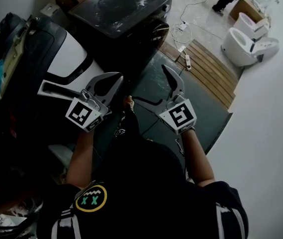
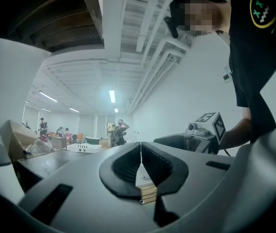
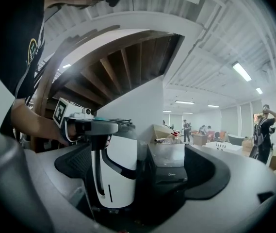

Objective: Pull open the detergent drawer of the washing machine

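Black and glossy, the washing machine (image 1: 124, 9) is standing at the far edge of the dark floor mat (image 1: 206, 108), well apart from both grippers; its detergent drawer is not showing clearly in any view. You are holding the left gripper (image 1: 112, 82) with its jaws pressed together on nothing, and the right gripper (image 1: 172, 76) spread wide and empty. The drawer is probably light plastic, sliding stiffly: be hooking its front lip and pulling straight.

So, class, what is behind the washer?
A cardboard box with some clutter on top stands behind the washer. The washer covers the box's lower part, so what the box rests on cannot be seen.
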A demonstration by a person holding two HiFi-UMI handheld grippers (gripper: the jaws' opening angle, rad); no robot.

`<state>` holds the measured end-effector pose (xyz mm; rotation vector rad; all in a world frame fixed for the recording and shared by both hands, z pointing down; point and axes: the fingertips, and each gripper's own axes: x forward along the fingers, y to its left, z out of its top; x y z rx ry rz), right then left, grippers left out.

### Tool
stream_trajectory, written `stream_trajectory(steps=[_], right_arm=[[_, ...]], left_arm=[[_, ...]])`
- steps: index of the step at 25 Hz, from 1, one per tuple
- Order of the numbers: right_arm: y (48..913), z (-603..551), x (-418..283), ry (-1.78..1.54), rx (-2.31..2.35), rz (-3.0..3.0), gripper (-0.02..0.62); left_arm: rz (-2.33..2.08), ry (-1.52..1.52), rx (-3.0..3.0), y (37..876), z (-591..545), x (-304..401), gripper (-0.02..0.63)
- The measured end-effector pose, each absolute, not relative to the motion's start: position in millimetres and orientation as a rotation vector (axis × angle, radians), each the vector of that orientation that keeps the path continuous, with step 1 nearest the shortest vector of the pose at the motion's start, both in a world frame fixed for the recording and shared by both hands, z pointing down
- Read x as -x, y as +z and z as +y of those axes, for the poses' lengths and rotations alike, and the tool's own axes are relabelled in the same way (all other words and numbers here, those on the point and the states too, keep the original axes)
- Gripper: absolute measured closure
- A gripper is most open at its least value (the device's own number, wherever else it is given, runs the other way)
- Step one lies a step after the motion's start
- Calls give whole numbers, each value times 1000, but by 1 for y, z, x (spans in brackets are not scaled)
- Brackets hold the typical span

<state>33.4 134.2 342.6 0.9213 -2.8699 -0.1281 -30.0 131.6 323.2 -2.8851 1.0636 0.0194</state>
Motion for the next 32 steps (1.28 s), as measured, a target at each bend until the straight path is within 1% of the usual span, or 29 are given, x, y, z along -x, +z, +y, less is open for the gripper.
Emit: stream_trajectory(steps=[7,12,19,23,32], right_arm=[[351,37,-1,-121,-934,-2840,-5],[358,-28,23,-132,-939,-2808,-5],[374,-105,49,-92,-977,-2741,-5],[380,-133,56,-71,-1006,-2706,-5],[395,-166,62,-40,-999,-2681,-5]], left_arm=[[1001,52,2895,326,33,55,583],[1009,-8,2925,341,-37,80,583],[937,84,2978,343,-118,104,583],[909,49,3007,348,-149,111,583],[899,98,3039,345,-177,110,583]])
